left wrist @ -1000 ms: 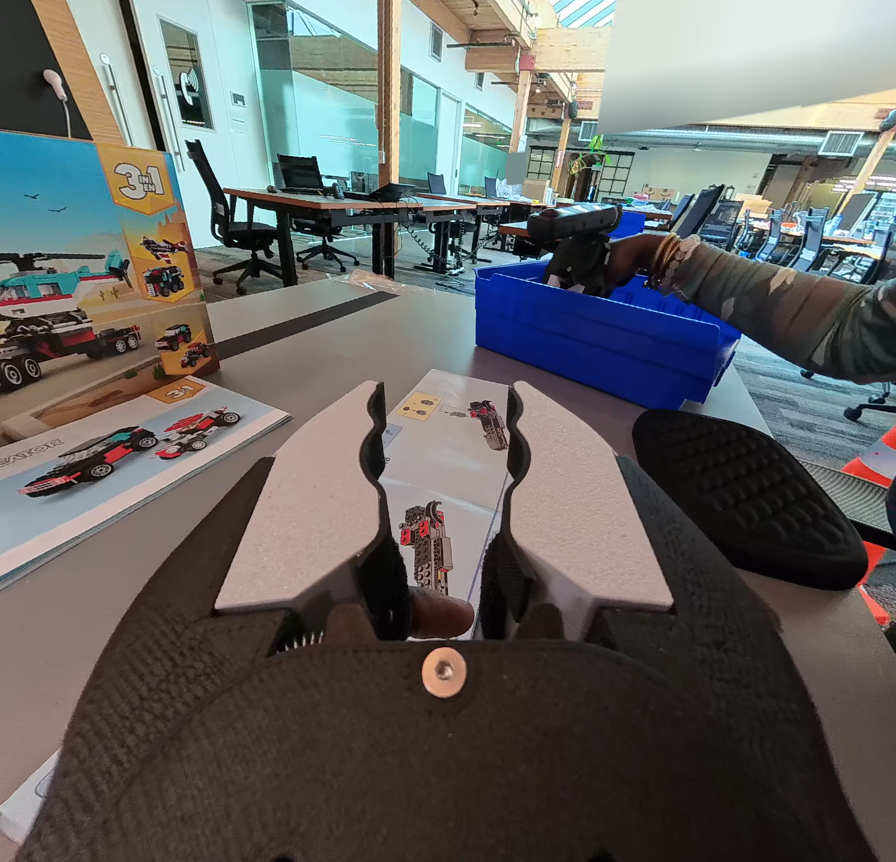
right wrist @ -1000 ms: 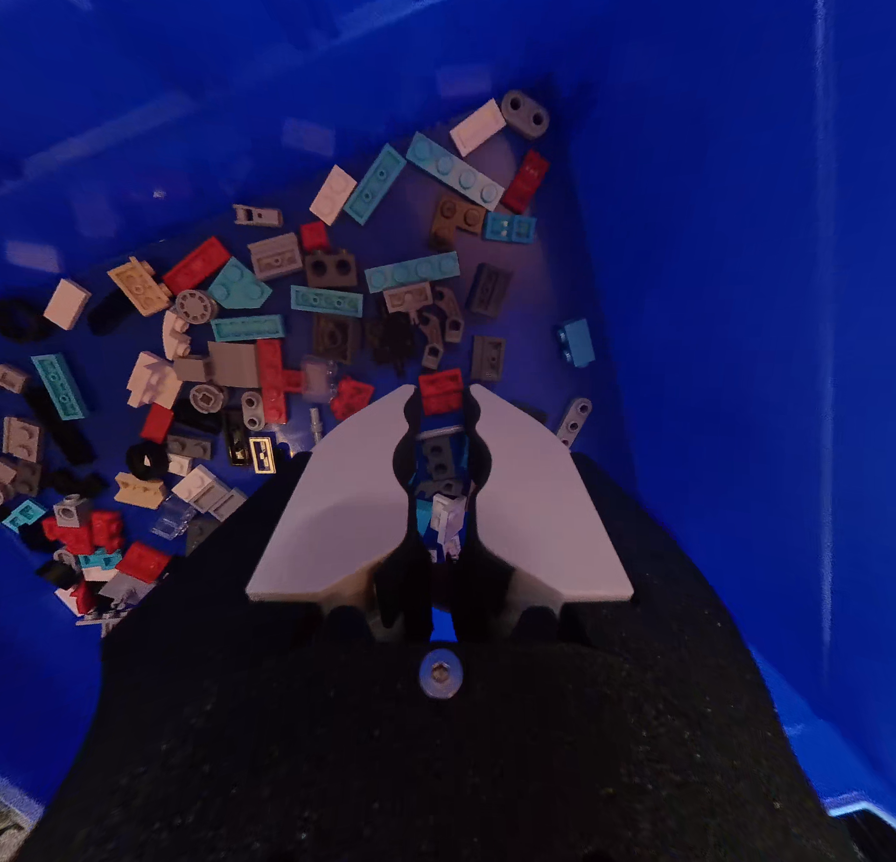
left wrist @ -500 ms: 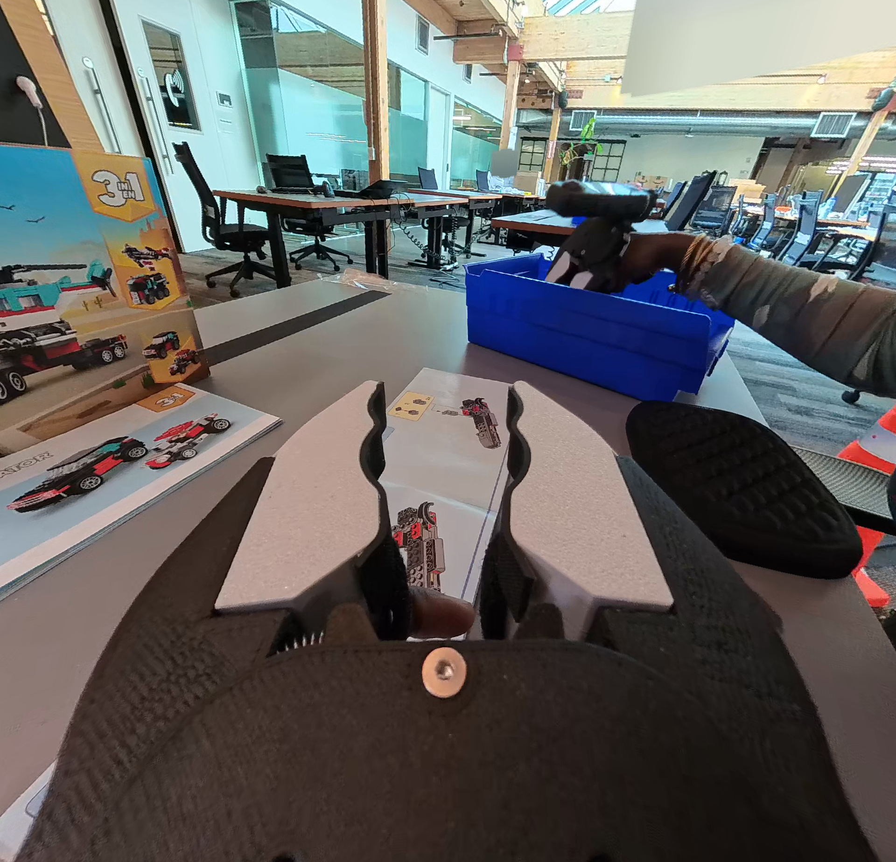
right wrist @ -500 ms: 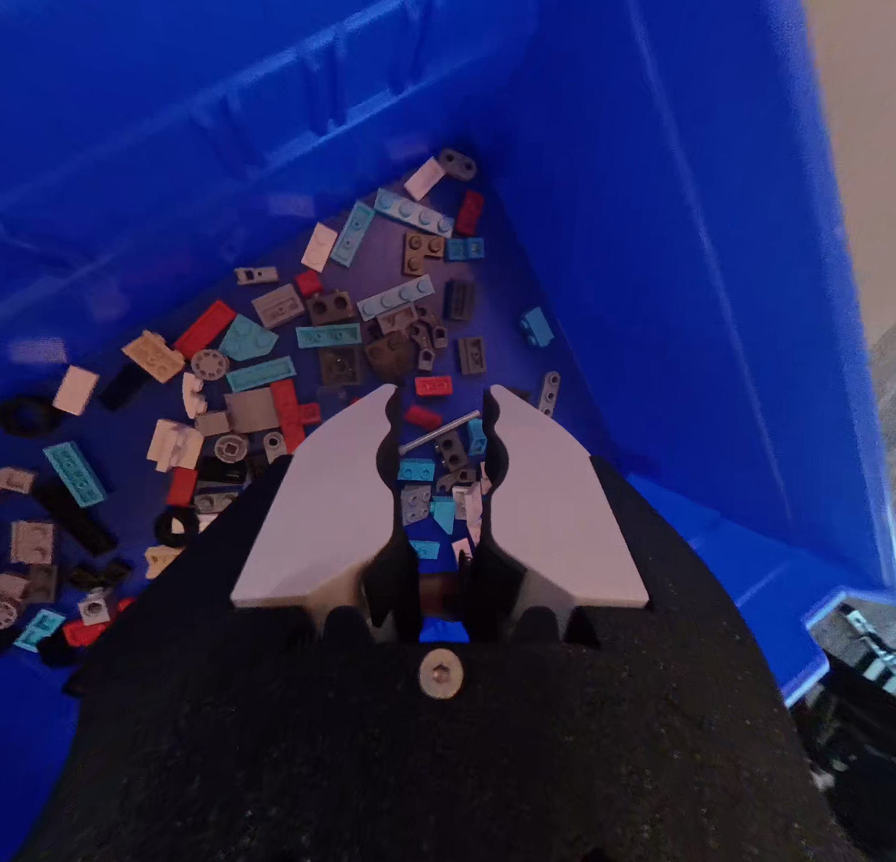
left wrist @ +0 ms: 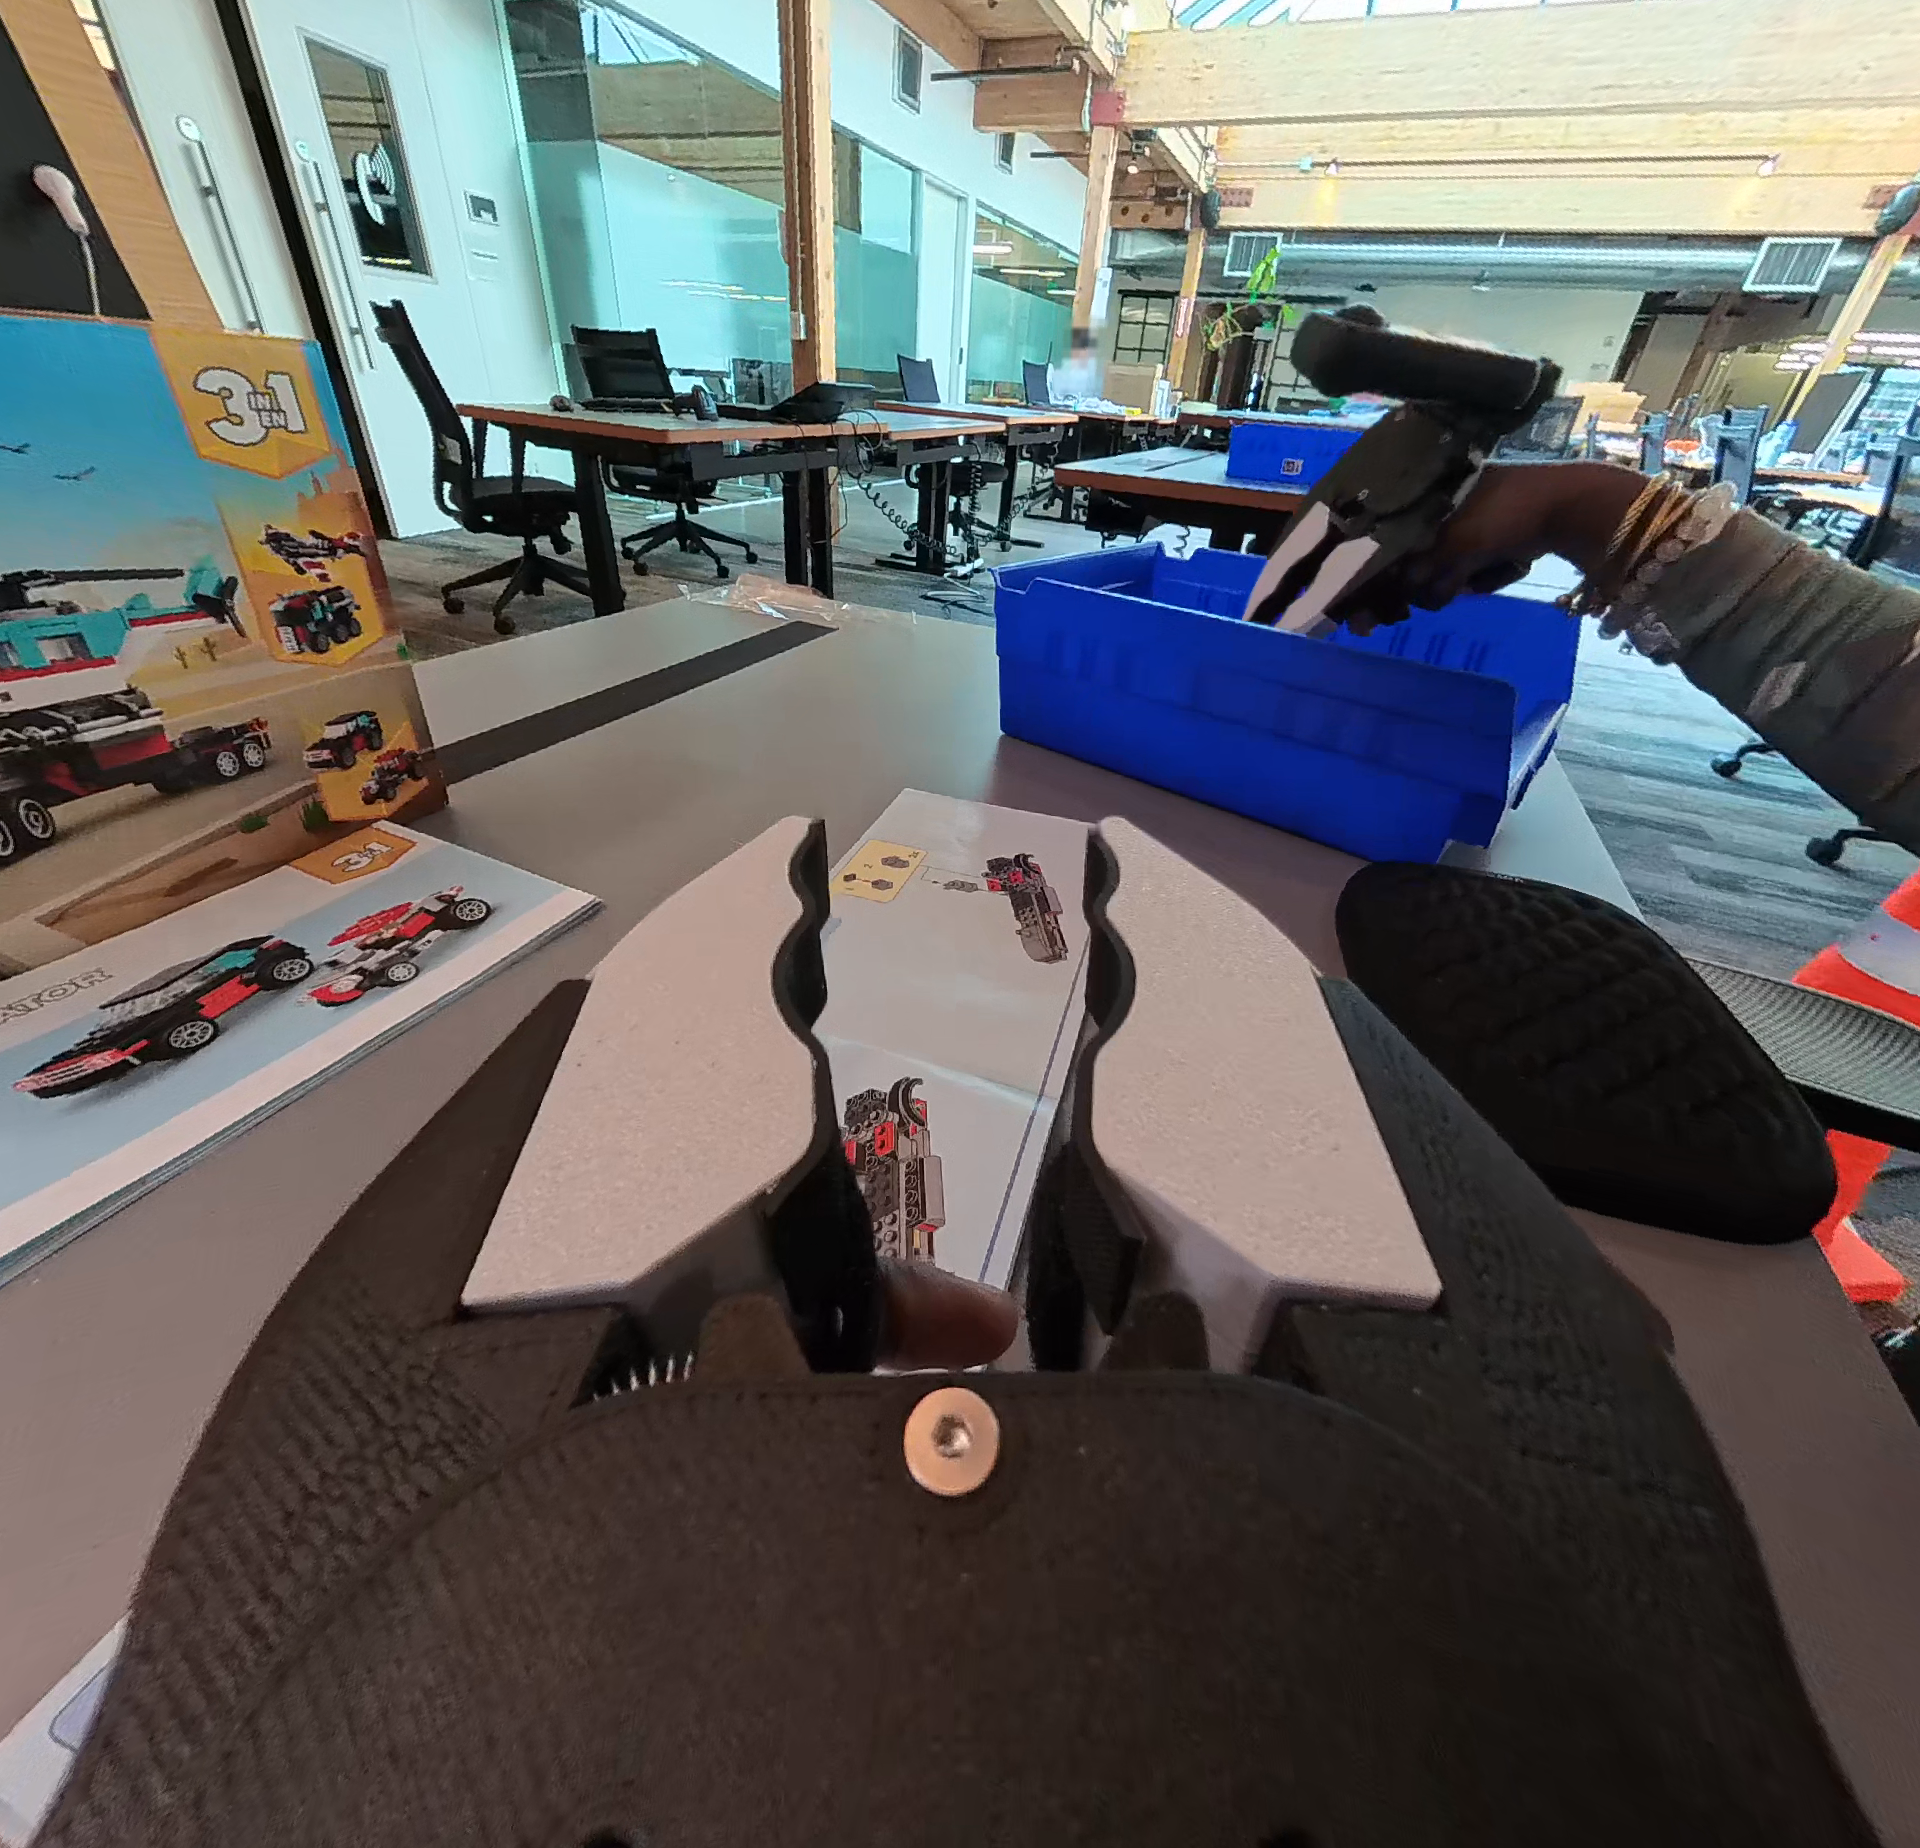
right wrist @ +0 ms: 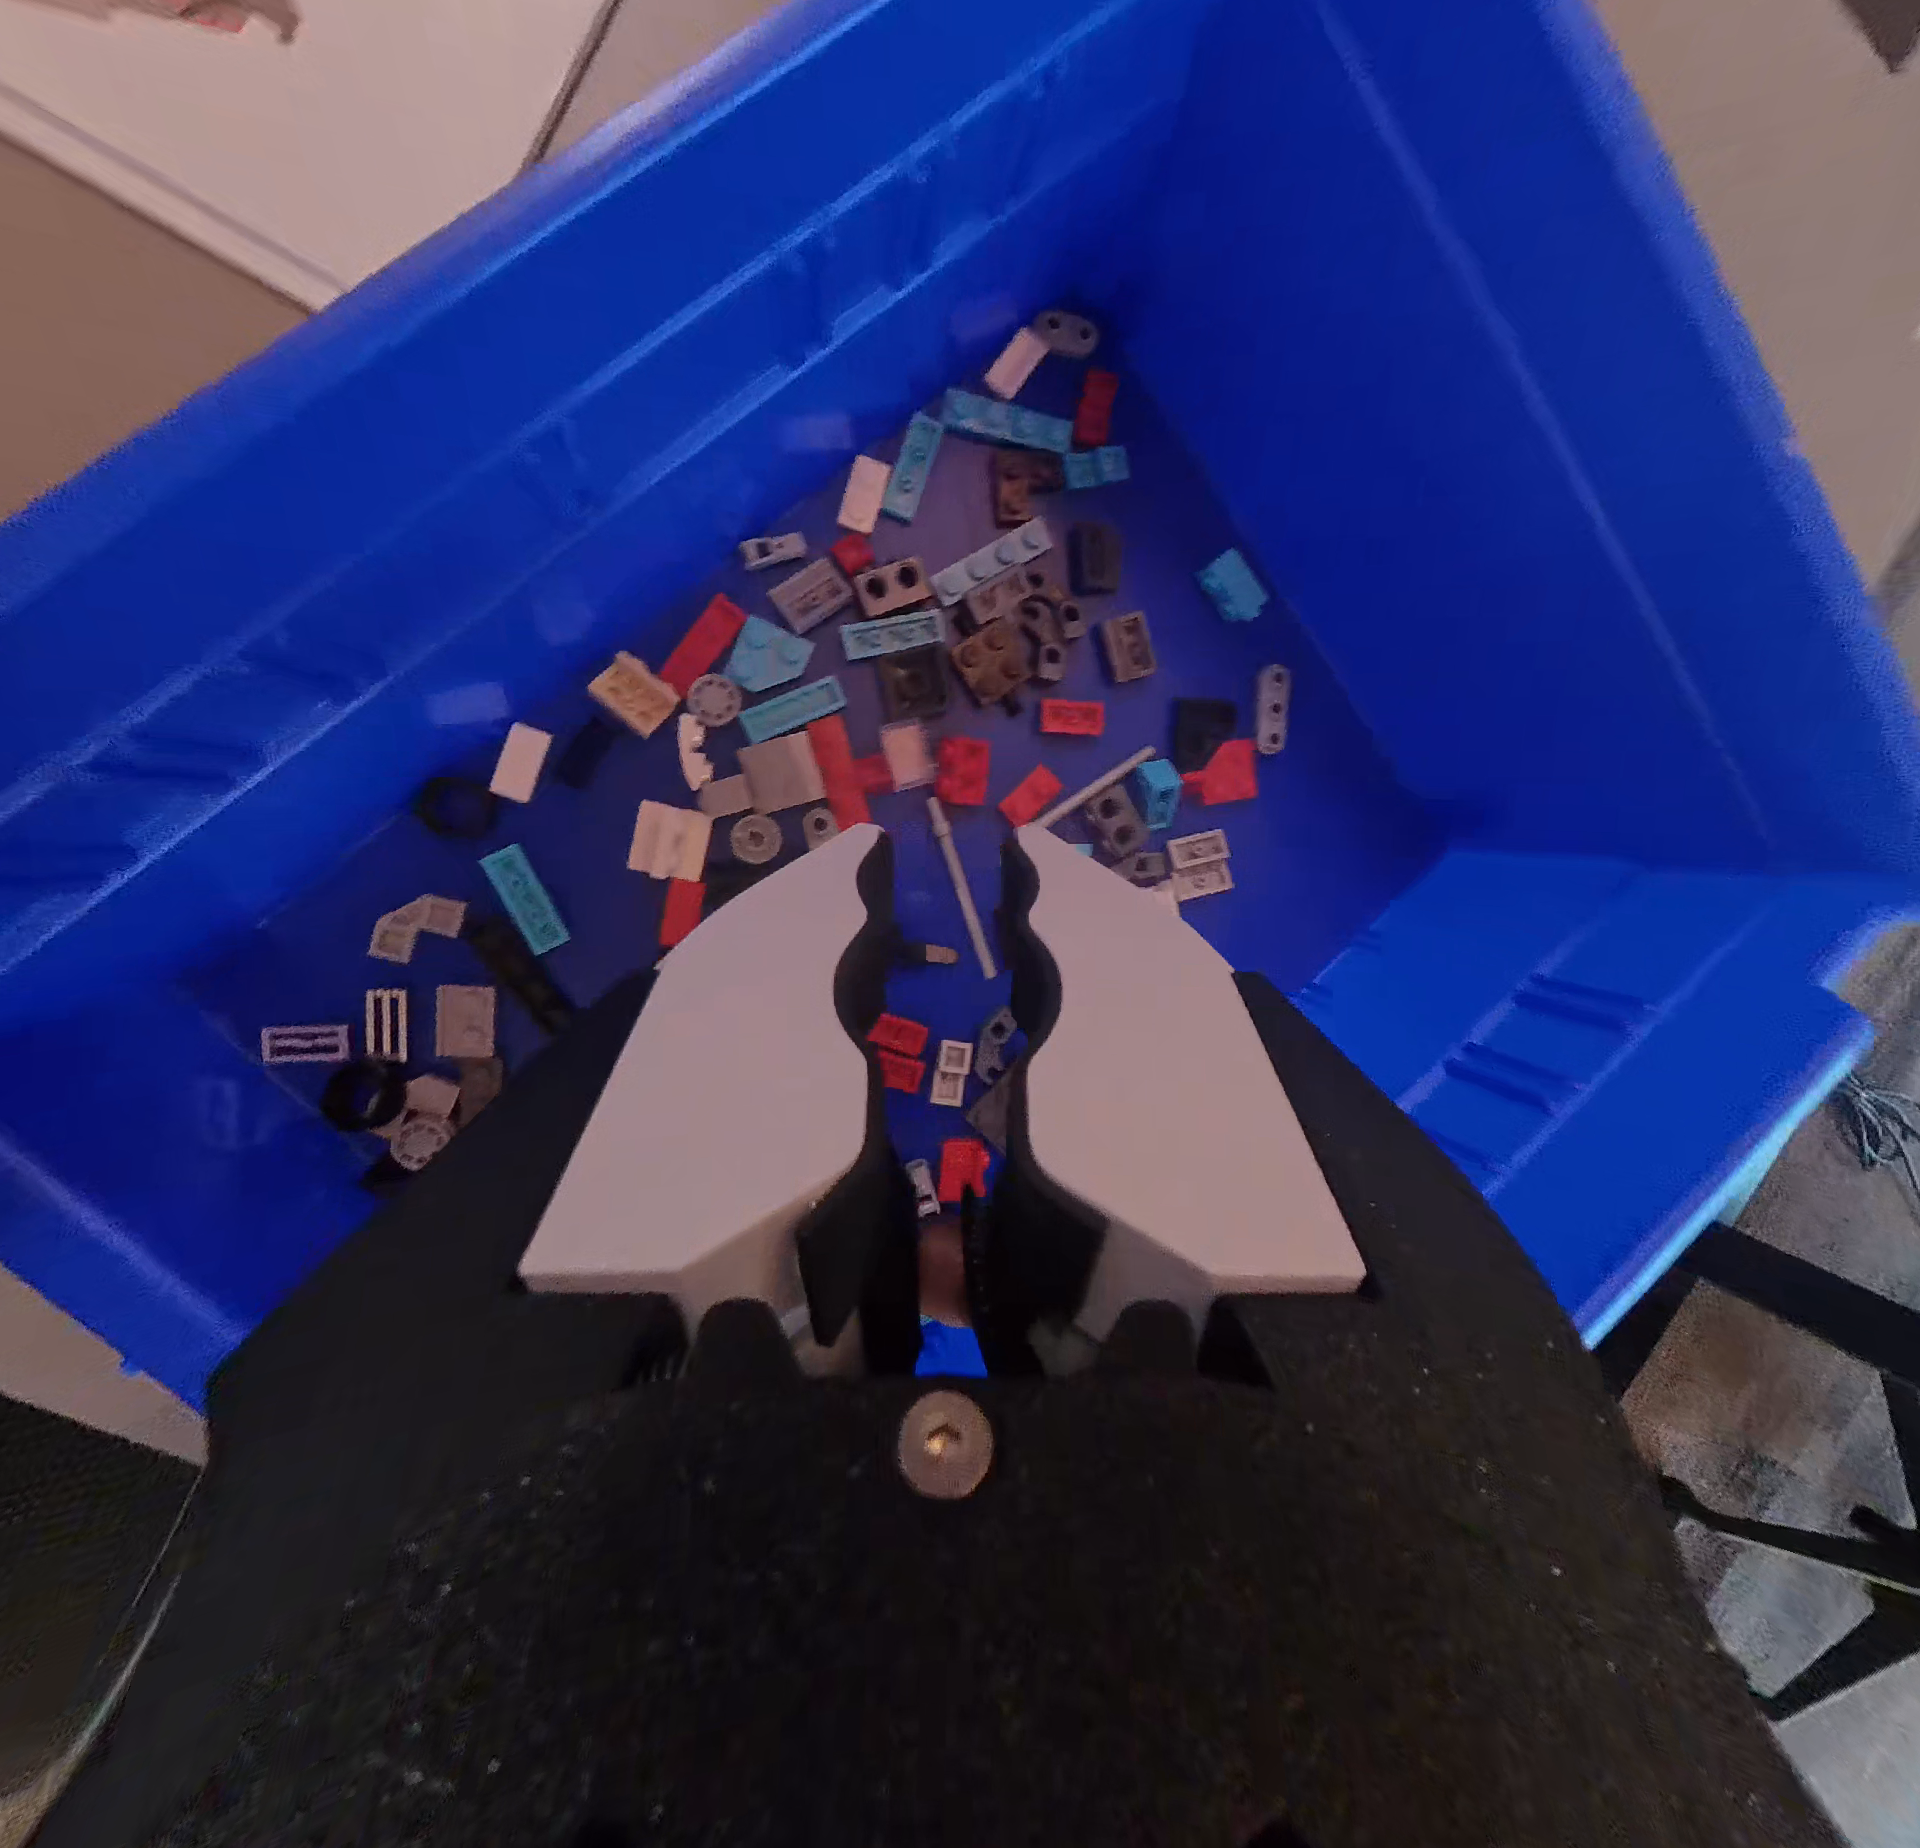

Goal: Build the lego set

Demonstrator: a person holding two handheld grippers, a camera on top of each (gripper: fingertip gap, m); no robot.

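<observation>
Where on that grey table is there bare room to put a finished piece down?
Bare table lies between the box, the open booklet and the blue bin. The bin floor is crowded with bricks.

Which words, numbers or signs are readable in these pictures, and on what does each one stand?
I leave the wording unquoted; these bear it:
Lego box: yellow badge, large print.
Booklet: small badge, partly cut-off word.
Open instruction page: tiny, unreadable.
Far blue bin: label too small.

The right gripper [right wrist: 943, 848] hangs above the blue bin [right wrist: 1455, 427], its fingers [right wrist: 748, 1050] parted with nothing between them. Loose lego pieces [right wrist: 894, 676] lie scattered across the bin's floor.
</observation>
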